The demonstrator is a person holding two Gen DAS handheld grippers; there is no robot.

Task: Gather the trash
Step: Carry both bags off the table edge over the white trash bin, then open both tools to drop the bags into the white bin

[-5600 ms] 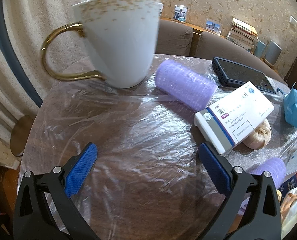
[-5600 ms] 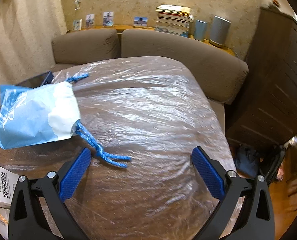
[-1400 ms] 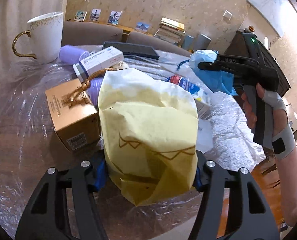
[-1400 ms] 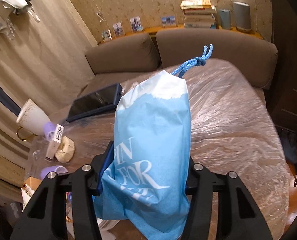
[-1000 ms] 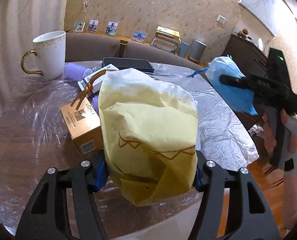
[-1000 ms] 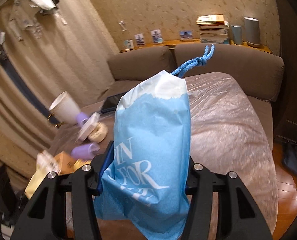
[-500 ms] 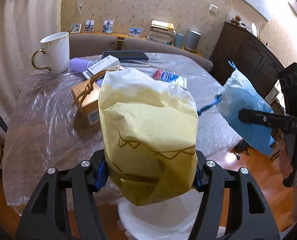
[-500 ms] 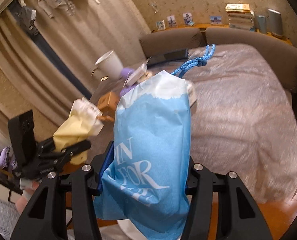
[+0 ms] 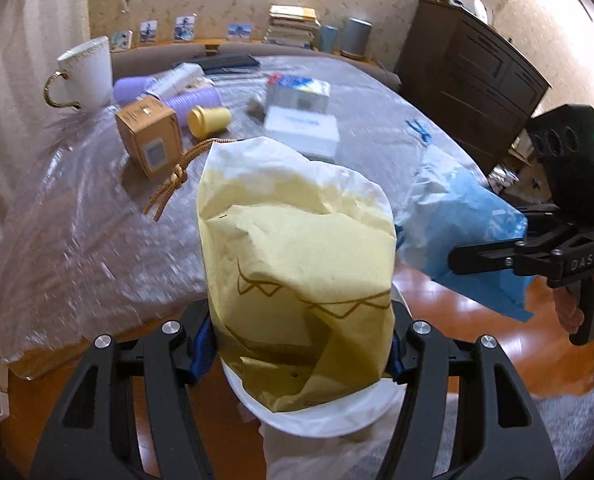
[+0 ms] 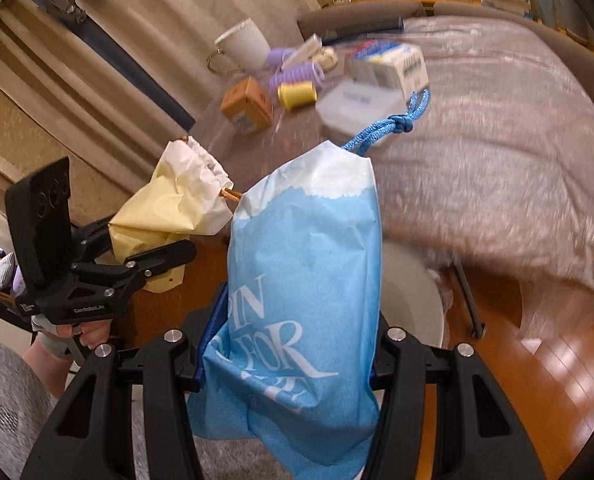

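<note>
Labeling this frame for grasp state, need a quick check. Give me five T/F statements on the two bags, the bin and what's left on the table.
1. The left gripper is clamped on the yellow bag. True.
2. The right gripper is empty. False: its jaws are shut on the blue bag.
3. The white bin sits on the floor below the yellow bag. True.
4. The white mug is already in the bin. False: it stands on the table.
5. The blue bag has a blue cord. True.
</note>
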